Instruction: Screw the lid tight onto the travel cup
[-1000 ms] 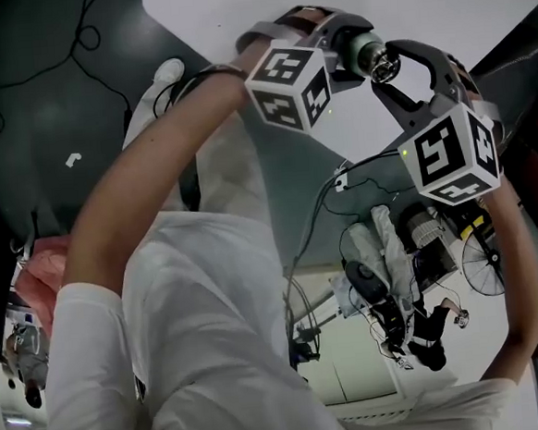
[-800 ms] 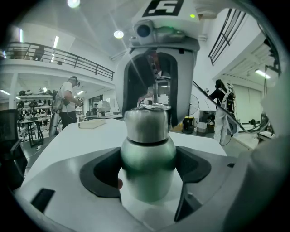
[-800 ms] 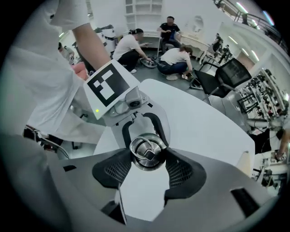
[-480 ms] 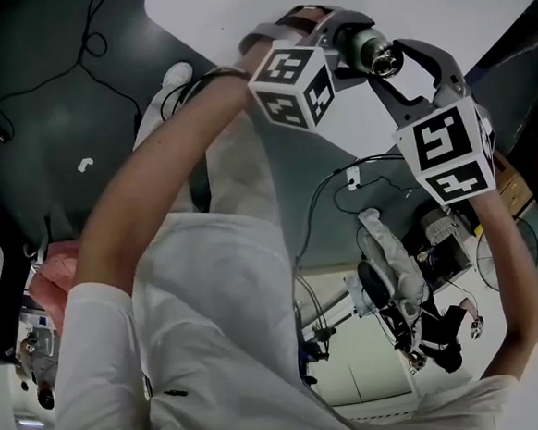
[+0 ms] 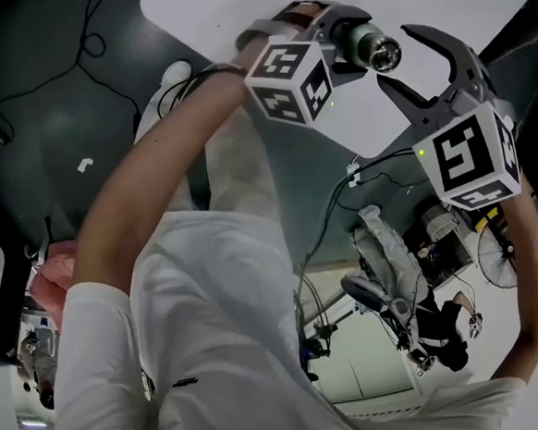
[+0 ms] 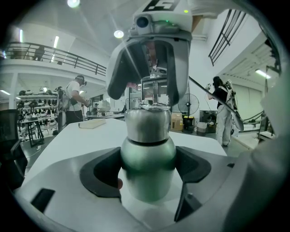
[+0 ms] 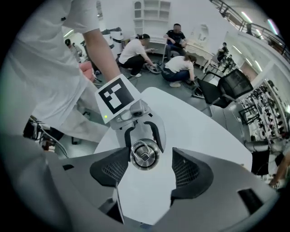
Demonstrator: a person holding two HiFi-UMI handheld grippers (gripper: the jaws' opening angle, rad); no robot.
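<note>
two grippers work closest to the head camera, over the near edge of a white table (image 5: 234, 8). the left gripper (image 6: 148, 174) is clamped on the green body of the travel cup (image 6: 147, 158), one dark pad pressed to each side. this likely steadies the cup so it cannot spin while the top is turned. the steel lid (image 6: 146, 124) sits on the cup's neck and looks seated, though how tight the thread is cannot be told.

the right gripper (image 7: 149, 174) points almost straight down at the lid (image 7: 144, 154). its jaws stand wide apart, and both pads are clear of the steel rim with bare table showing between them. they have just been opening, and nothing is gripped between them. my guess is that this is a release between turns, letting the wrist reset for another twist or back away.

against the earlier head frames, the right gripper (image 5: 396, 56) no longer closes around the cup's top. its jaws are spread and its marker cube (image 5: 469, 161) sits lower and further right. the left gripper (image 5: 348, 41) and the travel cup (image 5: 372, 51) have hardly shifted. further off, the right gripper view shows people (image 7: 136, 52) crouched on the floor beyond the table.
</note>
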